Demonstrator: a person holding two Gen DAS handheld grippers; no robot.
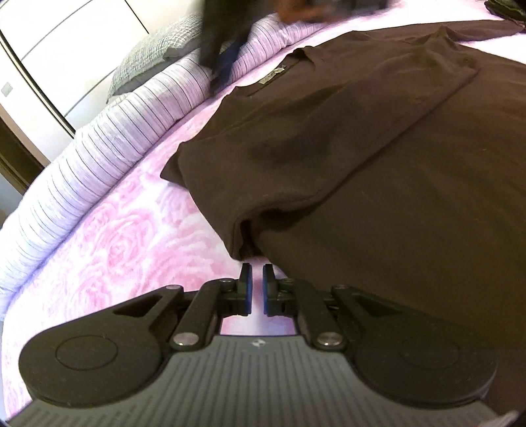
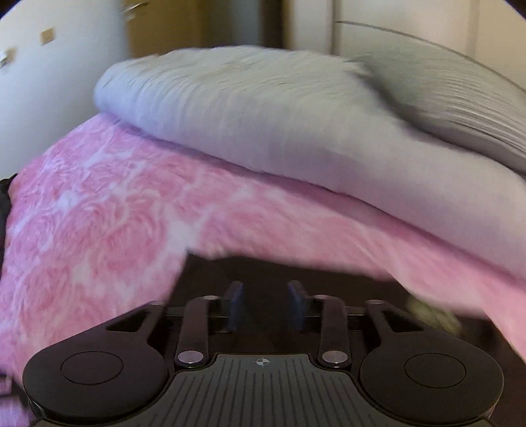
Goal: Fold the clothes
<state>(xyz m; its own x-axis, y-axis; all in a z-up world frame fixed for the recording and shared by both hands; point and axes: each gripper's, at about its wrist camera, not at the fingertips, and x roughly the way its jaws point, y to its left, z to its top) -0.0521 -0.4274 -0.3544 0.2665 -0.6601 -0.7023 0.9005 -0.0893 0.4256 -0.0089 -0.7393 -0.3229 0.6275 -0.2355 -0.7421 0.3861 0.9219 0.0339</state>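
a dark brown t-shirt point(image 1: 345, 138) lies flat on a pink rose-patterned bedspread point(image 1: 108, 236), one sleeve already turned in over the body so the side runs straight — a fold partly made, by the look of it. the left gripper point(image 1: 257, 279) hangs just short of the shirt's near folded corner, its blue pads drawn nearly together with nothing between them, likely poised beside the edge rather than gripping it. the right gripper point(image 2: 264, 295), seen from its own camera above the shirt's far edge near the neck label point(image 2: 430, 312), stands with its jaws spread and no cloth pinched; the blur makes it hard to tell whether the pads touch the fabric. beyond it lie a striped lilac bolster point(image 1: 98, 154) and a grey pillow point(image 2: 230, 108), well clear of the shirt. no basket or box shows in either view — more dark clothing point(image 1: 506, 10) sits at the bed's far corner.
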